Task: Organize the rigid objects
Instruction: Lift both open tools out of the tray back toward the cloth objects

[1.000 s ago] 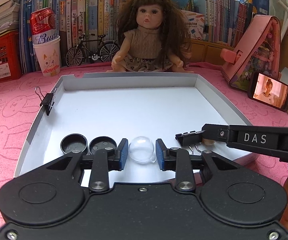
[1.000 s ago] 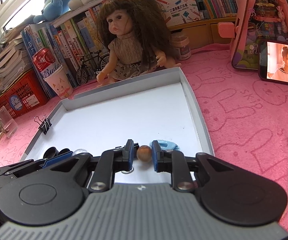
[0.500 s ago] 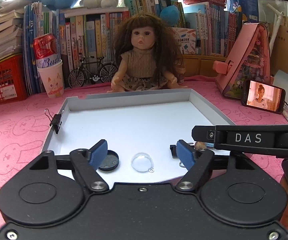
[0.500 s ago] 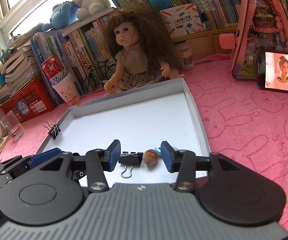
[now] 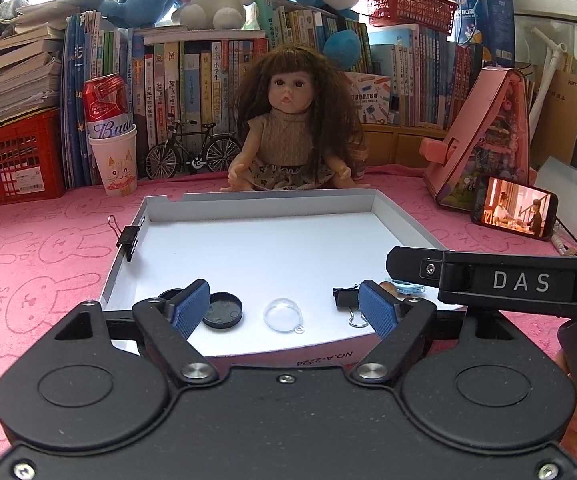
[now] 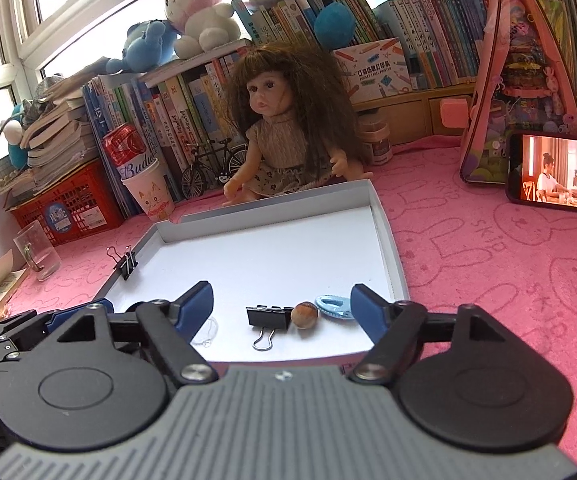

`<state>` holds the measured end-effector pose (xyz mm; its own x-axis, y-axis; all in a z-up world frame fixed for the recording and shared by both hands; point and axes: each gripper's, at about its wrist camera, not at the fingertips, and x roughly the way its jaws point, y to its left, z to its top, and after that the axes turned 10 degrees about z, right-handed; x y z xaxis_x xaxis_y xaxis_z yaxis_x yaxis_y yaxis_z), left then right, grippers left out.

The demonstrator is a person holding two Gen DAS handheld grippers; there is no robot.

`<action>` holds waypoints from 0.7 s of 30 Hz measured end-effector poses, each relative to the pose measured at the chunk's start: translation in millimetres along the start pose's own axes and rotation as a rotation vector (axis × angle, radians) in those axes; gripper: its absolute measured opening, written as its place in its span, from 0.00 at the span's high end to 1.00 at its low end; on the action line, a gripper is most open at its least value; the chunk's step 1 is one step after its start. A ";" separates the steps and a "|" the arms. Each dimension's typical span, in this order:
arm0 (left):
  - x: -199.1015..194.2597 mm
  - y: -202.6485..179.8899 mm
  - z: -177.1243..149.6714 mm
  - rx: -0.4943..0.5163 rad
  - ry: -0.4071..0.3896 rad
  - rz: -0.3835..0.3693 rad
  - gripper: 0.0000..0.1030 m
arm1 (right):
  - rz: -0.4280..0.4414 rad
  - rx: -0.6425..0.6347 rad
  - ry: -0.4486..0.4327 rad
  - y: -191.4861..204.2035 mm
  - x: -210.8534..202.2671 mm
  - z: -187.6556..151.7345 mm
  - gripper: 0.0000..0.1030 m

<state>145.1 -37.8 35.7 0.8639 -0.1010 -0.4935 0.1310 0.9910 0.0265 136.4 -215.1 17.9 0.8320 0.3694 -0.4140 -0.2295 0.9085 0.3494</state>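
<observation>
As both grippers, left gripper [image 5: 284, 310] and right gripper [image 6: 282, 307], are opening, nothing pinched: caps [image 5: 222, 310], clear dome [image 5: 282, 315], binder clip [image 6: 269, 317], nut [image 6: 304, 314] lined along tray [image 5: 256, 210] front; little visibly left.

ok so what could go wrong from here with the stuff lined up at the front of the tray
1. The brown ball lies loose between the binder clip and the blue clip; a nudge could roll it.
2. The clear dome is hard to see on the white tray, so the left gripper, jaws opening, might clip it.
3. Both grippers sit close together and might collide.
</observation>
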 end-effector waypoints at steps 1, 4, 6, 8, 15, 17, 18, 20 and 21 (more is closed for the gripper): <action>-2.3 0.6 -0.5 -0.001 -0.003 -0.002 0.21 | 0.002 -0.005 -0.001 0.8 -1.9 -0.4 0.16; -9.0 1.0 -2.4 -0.001 -0.009 -0.006 0.20 | 0.002 -0.028 -0.006 4.4 -7.5 -2.4 0.15; -13.4 1.5 -4.2 0.000 -0.012 -0.007 0.20 | 0.003 -0.041 -0.012 6.2 -11.5 -3.6 0.14; -17.3 2.1 -6.0 -0.003 -0.013 -0.013 0.20 | 0.005 -0.050 -0.017 7.6 -15.0 -4.8 0.12; -32.4 4.5 -14.6 -0.003 -0.022 -0.026 0.19 | 0.005 -0.087 -0.041 11.0 -26.9 -11.0 0.04; -35.7 5.6 -17.0 -0.003 -0.021 -0.027 0.19 | 0.004 -0.091 -0.043 10.8 -29.6 -13.1 0.03; -37.3 6.1 -18.2 -0.004 -0.020 -0.028 0.19 | 0.004 -0.091 -0.043 10.5 -30.7 -14.0 0.01; -40.2 7.2 -20.7 -0.006 -0.017 -0.029 0.19 | 0.001 -0.093 -0.045 9.7 -33.1 -15.9 0.00; -41.6 7.7 -22.3 -0.006 -0.015 -0.030 0.18 | -0.002 -0.095 -0.044 9.1 -34.2 -17.1 0.00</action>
<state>99.3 -24.0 37.1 0.8670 -0.1316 -0.4805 0.1539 0.9881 0.0071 97.2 -216.1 20.9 0.8533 0.3607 -0.3764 -0.2733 0.9243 0.2663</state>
